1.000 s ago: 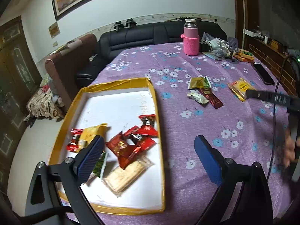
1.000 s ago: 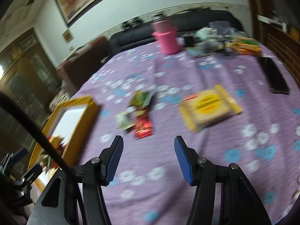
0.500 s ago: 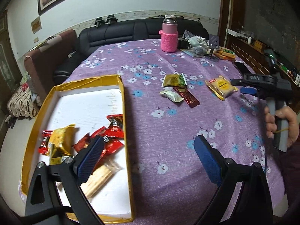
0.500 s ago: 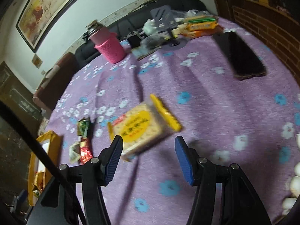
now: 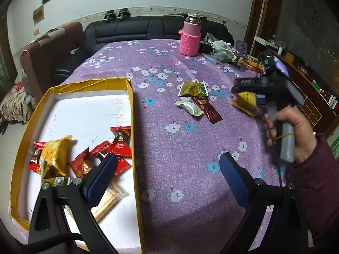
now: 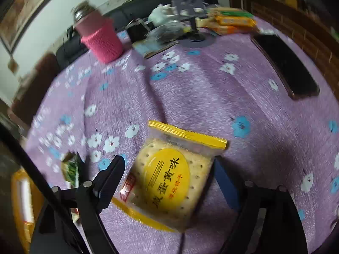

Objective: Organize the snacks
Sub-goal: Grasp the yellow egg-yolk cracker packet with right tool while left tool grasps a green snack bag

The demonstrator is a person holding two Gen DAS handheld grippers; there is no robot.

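Observation:
A yellow cracker pack (image 6: 169, 177) lies flat on the purple flowered cloth. My right gripper (image 6: 167, 163) straddles it, jaws opening, one finger on each side and neither pad pressing it. In the left wrist view that pack (image 5: 245, 101) shows just under the right gripper, held by a hand (image 5: 292, 131). My left gripper (image 5: 168, 158) stands open and holds nothing, over the right rim of the gold-edged tray (image 5: 131, 97). Red packets (image 5: 120, 144) and a gold packet (image 5: 55, 154) lie in the tray. A gold-green packet (image 5: 191, 89), a white packet (image 5: 189, 108) and a dark red stick (image 5: 209, 111) lie loose mid-table.
A pink-sleeved bottle (image 5: 189, 40) stands at the table's far side beside a pile of bags and orange packs (image 6: 231, 21). A black phone (image 6: 286, 67) lies at the right edge. A black sofa (image 5: 127, 29) runs behind the table.
My right gripper has come down over the cracker pack and its jaws have spread wider, now on both sides of it. My left gripper has tilted slightly; the tray sits further left in its view.

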